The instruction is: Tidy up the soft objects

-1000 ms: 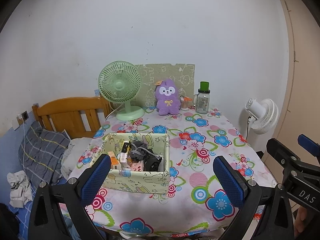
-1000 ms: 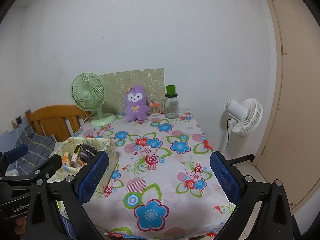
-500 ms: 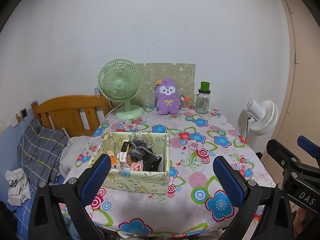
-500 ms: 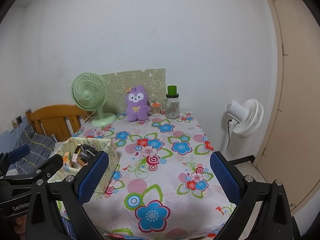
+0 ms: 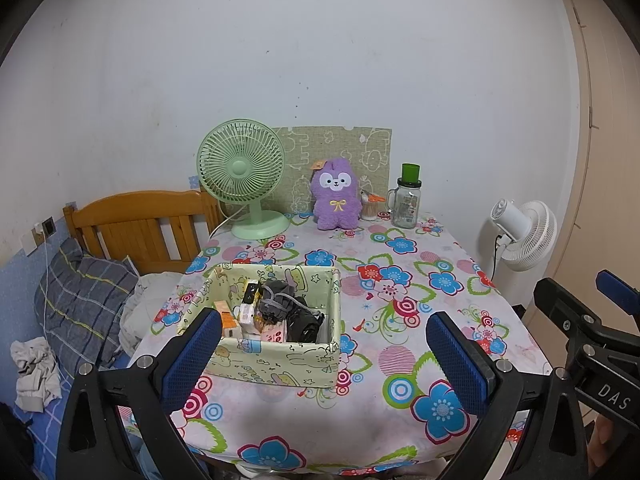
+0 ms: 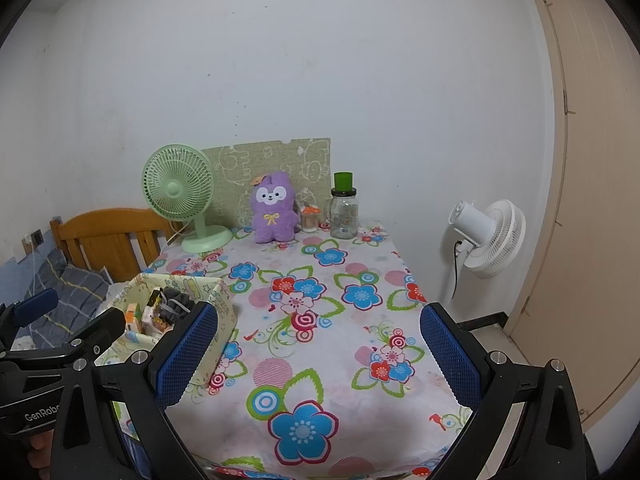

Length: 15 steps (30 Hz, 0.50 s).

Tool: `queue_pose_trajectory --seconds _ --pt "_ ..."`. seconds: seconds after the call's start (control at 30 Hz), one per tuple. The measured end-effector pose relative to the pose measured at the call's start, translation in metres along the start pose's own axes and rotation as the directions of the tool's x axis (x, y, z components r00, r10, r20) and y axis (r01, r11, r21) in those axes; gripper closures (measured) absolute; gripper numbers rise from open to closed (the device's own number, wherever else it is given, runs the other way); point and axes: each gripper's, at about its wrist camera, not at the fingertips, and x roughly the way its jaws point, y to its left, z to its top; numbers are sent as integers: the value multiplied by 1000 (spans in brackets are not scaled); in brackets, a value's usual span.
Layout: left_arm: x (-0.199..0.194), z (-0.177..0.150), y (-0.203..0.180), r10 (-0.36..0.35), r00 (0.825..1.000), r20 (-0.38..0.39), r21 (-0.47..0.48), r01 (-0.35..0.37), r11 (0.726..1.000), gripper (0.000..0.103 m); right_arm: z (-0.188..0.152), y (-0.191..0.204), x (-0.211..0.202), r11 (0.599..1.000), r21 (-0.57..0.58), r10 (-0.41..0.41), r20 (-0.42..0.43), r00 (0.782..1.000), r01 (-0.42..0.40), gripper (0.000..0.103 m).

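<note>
A purple plush toy (image 5: pixel 335 195) stands upright at the back of the flowered table (image 5: pixel 400 280), also in the right wrist view (image 6: pixel 274 208). A pale green fabric box (image 5: pixel 276 362) holds several small items and a grey soft bundle (image 5: pixel 280 294); it also shows in the right wrist view (image 6: pixel 216 312). My left gripper (image 5: pixel 326 354) is open and empty, held before the table's near edge, just in front of the box. My right gripper (image 6: pixel 320 354) is open and empty over the table's near right part.
A green desk fan (image 5: pixel 244 184), a glass jar with green lid (image 5: pixel 407 202) and a small container (image 5: pixel 370 204) line the back. A white floor fan (image 5: pixel 524 236) stands right. A wooden bed frame (image 5: pixel 136 224) with bedding (image 5: pixel 80 300) is left.
Both grippers have drifted slightly back and up from the table; the view shifted a little. Nothing was grasped or moved.
</note>
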Motion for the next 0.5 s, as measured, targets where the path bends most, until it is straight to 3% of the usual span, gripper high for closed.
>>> queue_pose_trajectory --seconds 0.5 --pt "0 0 1 4 1000 -4 -5 -4 1000 0 0 0 -1 1000 -3 2 -2 1000 -2 1"
